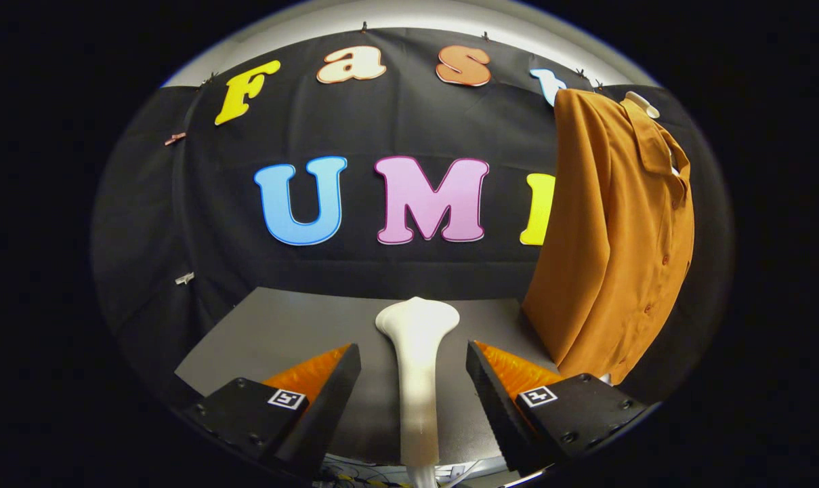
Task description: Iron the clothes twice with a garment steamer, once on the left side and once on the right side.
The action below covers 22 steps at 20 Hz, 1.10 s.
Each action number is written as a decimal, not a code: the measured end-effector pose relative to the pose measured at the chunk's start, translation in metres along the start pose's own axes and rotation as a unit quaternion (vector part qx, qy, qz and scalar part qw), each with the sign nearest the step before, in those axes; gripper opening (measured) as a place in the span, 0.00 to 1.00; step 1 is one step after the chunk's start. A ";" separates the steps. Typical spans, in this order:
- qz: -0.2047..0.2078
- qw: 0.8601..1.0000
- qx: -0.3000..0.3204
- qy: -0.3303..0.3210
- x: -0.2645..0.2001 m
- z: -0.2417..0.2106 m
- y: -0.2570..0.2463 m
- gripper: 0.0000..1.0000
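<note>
Grey table (280, 332) ran from beneath the fingers to the black cloth wall (382, 271) at the back, with a pale strip of ceiling (409, 17) above the cloth and small clips pinning its top edge and one side. Cables (355, 474) showed under the near table edge. Gripper (414, 369) sat low and level over the near edge, pointed straight at the wall, its fingers (328, 386) spread wide apart and pressing on nothing. Between them lay the white steamer (417, 379), handle toward the camera and its wider head just beyond the fingertips, resting on the table with a clear gap to each finger. An orange shirt (612, 237) hung on a white hanger (643, 103) beyond the right finger, collar up, buttons down its front, its hem reaching the table near that finger
</note>
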State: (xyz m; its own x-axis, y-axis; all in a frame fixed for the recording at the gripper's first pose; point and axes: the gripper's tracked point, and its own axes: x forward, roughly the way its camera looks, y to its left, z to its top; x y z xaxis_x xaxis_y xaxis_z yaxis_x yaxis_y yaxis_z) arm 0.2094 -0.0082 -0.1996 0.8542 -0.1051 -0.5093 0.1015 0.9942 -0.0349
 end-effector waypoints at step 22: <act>0.019 0.988 0.000 0.153 0.067 -0.064 0.000 0.45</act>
State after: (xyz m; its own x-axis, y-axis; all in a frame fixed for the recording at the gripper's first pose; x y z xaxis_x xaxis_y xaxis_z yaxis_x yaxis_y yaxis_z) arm 0.2337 -0.0136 -0.2890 0.6635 -0.0556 -0.7461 0.0724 0.9973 -0.0100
